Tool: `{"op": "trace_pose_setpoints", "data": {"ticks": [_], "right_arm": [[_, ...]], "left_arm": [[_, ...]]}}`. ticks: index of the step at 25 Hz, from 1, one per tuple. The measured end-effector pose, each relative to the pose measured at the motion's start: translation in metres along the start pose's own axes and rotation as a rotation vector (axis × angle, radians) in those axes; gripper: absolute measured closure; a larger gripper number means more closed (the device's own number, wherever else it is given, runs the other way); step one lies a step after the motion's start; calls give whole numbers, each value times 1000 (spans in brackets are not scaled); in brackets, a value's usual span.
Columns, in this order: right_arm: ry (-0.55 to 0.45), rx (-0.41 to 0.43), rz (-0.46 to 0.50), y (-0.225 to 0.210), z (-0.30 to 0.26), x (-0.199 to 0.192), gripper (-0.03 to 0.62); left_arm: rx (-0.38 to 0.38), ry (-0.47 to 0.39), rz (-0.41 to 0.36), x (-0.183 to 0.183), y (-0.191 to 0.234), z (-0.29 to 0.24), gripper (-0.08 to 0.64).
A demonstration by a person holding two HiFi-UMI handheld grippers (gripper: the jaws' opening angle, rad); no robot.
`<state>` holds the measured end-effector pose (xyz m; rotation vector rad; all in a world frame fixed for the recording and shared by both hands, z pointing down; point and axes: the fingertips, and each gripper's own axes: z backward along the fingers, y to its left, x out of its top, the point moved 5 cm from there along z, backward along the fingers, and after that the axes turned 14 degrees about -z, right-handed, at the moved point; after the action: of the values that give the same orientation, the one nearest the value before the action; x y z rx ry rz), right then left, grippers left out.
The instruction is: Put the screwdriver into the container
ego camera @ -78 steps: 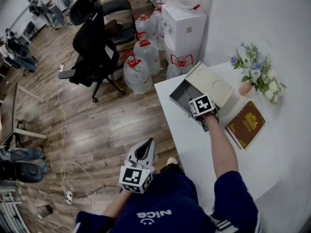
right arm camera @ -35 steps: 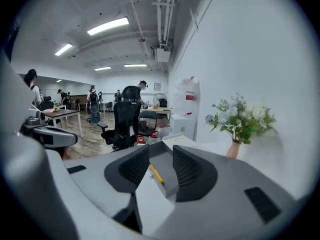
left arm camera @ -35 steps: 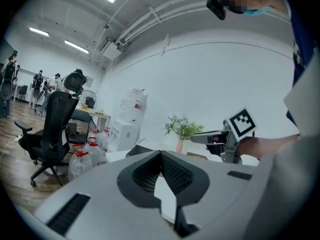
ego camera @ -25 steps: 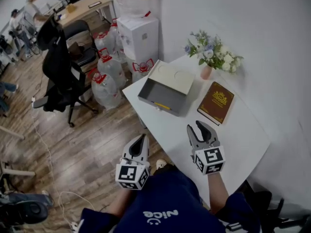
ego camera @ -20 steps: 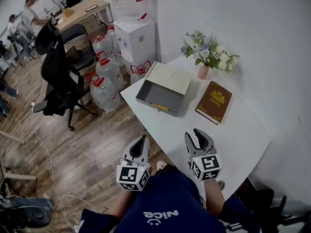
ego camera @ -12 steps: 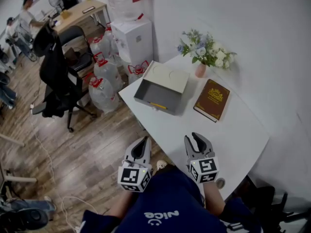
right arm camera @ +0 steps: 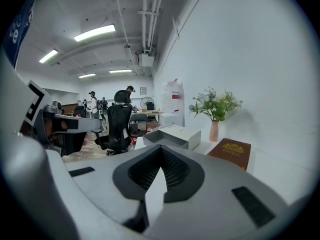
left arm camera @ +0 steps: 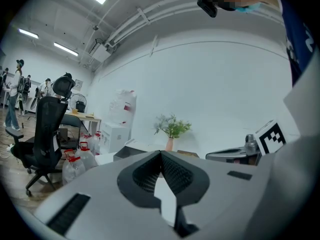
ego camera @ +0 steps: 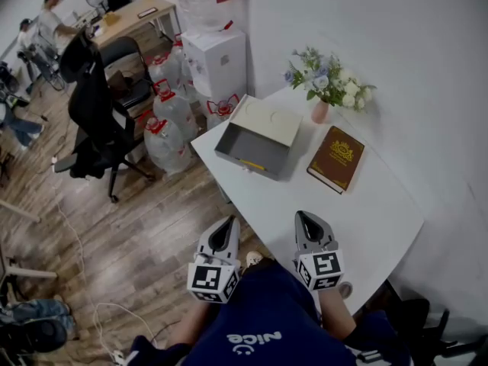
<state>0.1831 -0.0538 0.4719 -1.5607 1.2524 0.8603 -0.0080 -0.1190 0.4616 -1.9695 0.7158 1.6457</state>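
Over in the open grey container [ego camera: 268, 130] lies a slim yellow screwdriver [ego camera: 252, 165]; looks light, stiff, grab its handle; left gripper [ego camera: 227, 225] and right gripper [ego camera: 305, 220] both closed, empty.

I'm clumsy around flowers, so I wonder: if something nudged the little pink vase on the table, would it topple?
Probably easily: the vase looks narrow, while the flowers spread much wider above it, so it seems top-heavy. It might be pottery or glass and break if it falls, though the material is unclear.
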Motion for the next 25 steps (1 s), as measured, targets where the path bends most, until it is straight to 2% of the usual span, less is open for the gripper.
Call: {"op": "trace_pose_setpoints", "data": {"ticks": [11, 25], "right_arm": [[-12, 5, 43, 2, 2, 1, 571], [-19, 3, 37, 4, -1, 0, 571]], "left_arm": [[16, 4, -7, 0, 0, 5, 543], [-5, 0, -8, -1, 1, 0, 543]]}}
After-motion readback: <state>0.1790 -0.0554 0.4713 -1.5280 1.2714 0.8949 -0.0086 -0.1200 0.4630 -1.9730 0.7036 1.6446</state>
